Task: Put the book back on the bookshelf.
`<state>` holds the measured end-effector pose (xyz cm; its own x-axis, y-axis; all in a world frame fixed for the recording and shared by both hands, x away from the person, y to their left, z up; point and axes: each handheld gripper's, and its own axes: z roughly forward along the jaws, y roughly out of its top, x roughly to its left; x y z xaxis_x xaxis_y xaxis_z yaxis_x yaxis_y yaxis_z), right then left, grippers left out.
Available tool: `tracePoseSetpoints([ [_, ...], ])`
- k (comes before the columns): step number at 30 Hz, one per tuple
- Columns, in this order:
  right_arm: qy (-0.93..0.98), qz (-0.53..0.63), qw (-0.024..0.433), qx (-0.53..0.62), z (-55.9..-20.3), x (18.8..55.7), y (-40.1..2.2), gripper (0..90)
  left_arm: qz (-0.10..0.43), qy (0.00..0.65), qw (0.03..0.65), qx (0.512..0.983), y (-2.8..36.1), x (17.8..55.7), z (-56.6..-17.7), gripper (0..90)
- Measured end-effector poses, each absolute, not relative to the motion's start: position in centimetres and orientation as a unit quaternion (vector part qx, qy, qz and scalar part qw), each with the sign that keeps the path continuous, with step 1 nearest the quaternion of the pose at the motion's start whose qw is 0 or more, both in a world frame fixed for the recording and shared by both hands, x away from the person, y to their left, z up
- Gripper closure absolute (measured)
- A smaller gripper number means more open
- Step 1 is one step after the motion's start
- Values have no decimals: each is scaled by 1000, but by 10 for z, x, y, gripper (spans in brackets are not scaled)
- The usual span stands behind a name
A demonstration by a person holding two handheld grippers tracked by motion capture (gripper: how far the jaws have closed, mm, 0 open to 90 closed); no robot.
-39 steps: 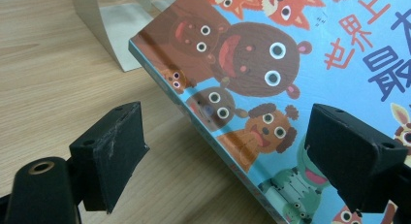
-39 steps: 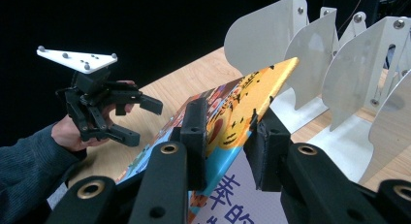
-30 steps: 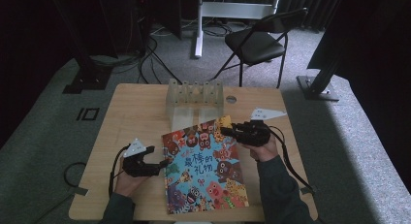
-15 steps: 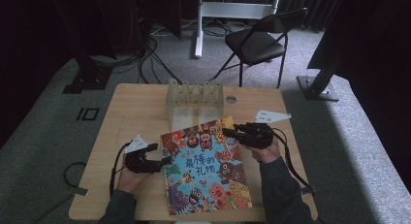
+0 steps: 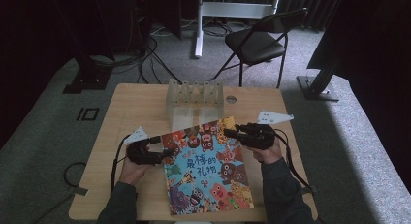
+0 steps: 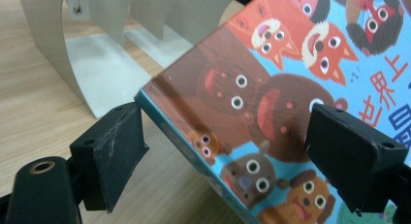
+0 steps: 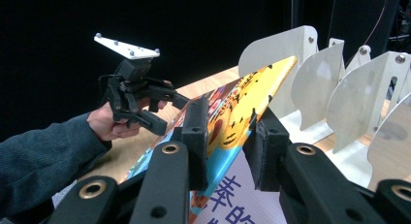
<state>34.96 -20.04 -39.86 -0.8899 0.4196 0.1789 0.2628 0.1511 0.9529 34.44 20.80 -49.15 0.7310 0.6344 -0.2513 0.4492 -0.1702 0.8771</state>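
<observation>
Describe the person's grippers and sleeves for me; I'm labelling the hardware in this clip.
Both the left gripper and the right gripper are black, with two blocky jaws on bolted metal links. Each carries a pale grey three-cornered plate with small studs on top, and a black cable trails from each across the table. The person wears dark, blue-grey knit sleeves.

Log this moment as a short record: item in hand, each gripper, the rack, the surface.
item: picture book, far edge lifted, near edge on the table
right gripper: shut on the book's right edge
left gripper: open, jaws either side of the book's left edge, pads not pressing
rack: white divider rack just beyond the book, slots empty
surface: wooden table
</observation>
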Motion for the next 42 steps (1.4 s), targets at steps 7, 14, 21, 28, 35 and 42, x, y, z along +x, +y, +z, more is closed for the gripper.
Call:
tracePoseSetpoints([
  [7, 755, 614, 66, 221, -398, 348, -201, 723, 57, 354, 553, 752, 206, 352, -493, 131],
  [14, 754, 616, 69, 217, -397, 347, -202, 724, 27, 355, 562, 746, 208, 356, -496, 126],
  [21, 750, 624, 67, 211, -399, 347, -204, 726, 11, 338, 572, 747, 201, 357, -495, 94],
  [28, 748, 624, 57, 217, -399, 351, -212, 732, 6, 339, 574, 746, 199, 358, -483, 194],
  [35, 749, 614, 62, 240, -402, 354, -222, 702, 21, 325, 583, 744, 207, 353, -467, 387],
  [42, 755, 603, 75, 248, -401, 353, -225, 671, 26, 308, 593, 743, 213, 348, -455, 490],
])
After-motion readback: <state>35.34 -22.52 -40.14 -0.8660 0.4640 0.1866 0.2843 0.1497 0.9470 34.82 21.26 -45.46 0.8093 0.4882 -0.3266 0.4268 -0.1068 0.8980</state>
